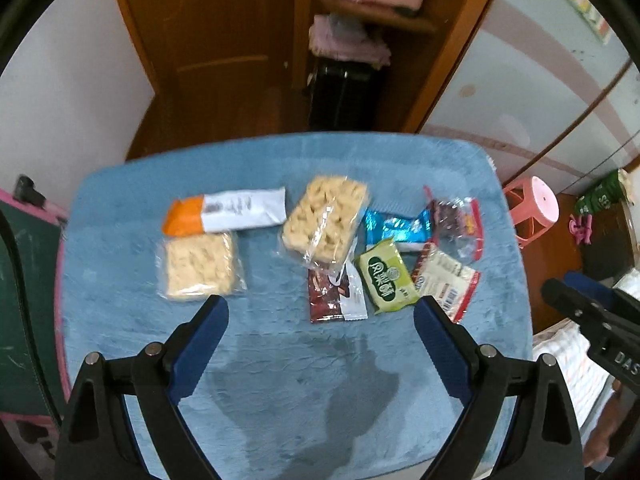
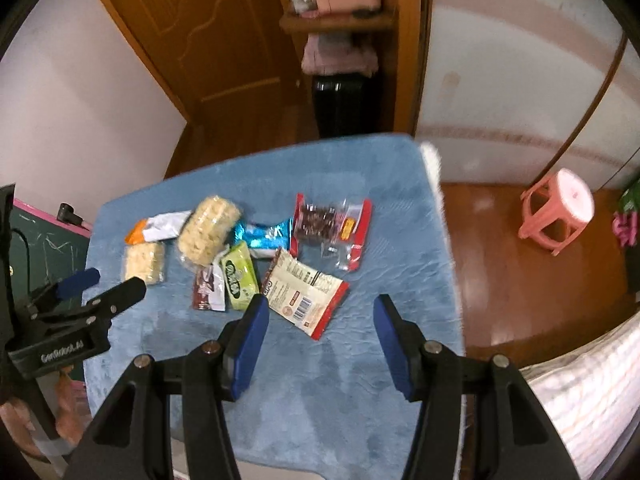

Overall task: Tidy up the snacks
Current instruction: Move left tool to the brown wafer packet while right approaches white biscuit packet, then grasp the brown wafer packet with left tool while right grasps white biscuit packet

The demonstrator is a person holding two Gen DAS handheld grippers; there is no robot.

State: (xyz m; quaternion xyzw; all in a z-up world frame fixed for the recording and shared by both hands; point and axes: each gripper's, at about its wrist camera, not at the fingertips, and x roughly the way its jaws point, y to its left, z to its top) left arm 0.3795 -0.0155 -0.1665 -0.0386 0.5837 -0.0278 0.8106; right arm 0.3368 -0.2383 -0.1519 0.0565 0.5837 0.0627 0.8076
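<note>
Several snack packs lie on a blue plush table cover (image 1: 280, 380). At the left are an orange-and-white packet (image 1: 224, 214) and a clear pack of pale puffed snack (image 1: 200, 266). In the middle lies a bigger clear pack of the same snack (image 1: 326, 218), a dark red bar (image 1: 334, 296), a green packet (image 1: 386, 276), a blue foil pack (image 1: 394, 226), a red-edged white packet (image 2: 304, 292) and a red-edged clear bag of dark pieces (image 2: 332, 228). My left gripper (image 1: 320, 312) is open and empty above the near side. My right gripper (image 2: 320, 312) is open and empty, just short of the white packet.
A pink plastic stool (image 2: 558, 212) stands on the wooden floor to the right. A wooden door (image 2: 200, 40) and a shelf unit (image 2: 340, 20) are behind the table. A green chalkboard (image 2: 44, 248) leans at the left. Bedding (image 2: 592, 400) lies at the near right.
</note>
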